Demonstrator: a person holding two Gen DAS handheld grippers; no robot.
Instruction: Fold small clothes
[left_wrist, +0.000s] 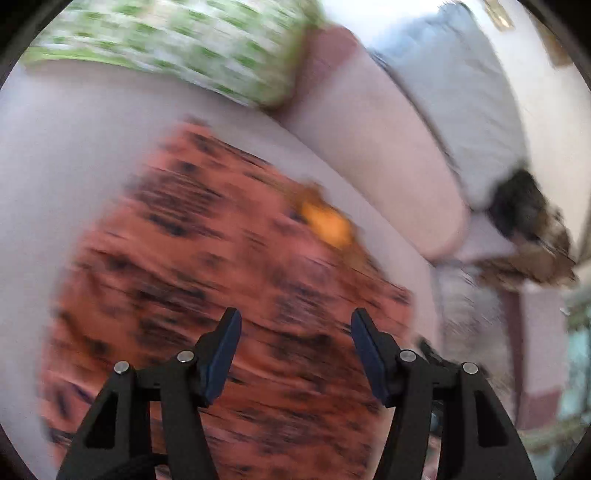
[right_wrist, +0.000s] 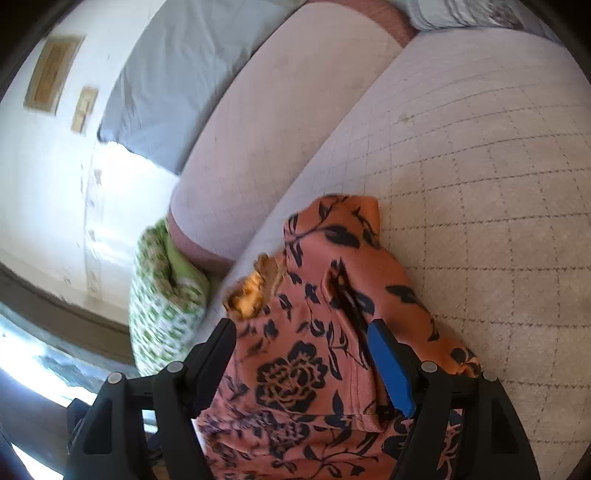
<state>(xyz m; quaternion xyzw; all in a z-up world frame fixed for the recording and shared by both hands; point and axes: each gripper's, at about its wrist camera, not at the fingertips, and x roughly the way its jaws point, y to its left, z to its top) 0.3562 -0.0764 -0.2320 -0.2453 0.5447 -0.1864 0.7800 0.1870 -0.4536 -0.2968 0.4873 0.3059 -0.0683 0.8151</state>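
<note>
A salmon-orange garment with a dark floral print lies on the pale quilted sofa seat; the left wrist view is smeared by blur. A yellow-orange patch shows at its far edge. My left gripper hovers over the cloth with its jaws well apart and nothing between the pads. In the right wrist view the garment lies folded, its bunched ridge running up between the fingers. My right gripper stands wide over it, and the blue pad rests beside the fold without pinching it.
A green-and-white patterned cushion leans at the seat's end. The sofa backrest rises behind the garment, with a grey pillow on top. A dark brown fuzzy item lies at the far right. Pictures hang on the wall.
</note>
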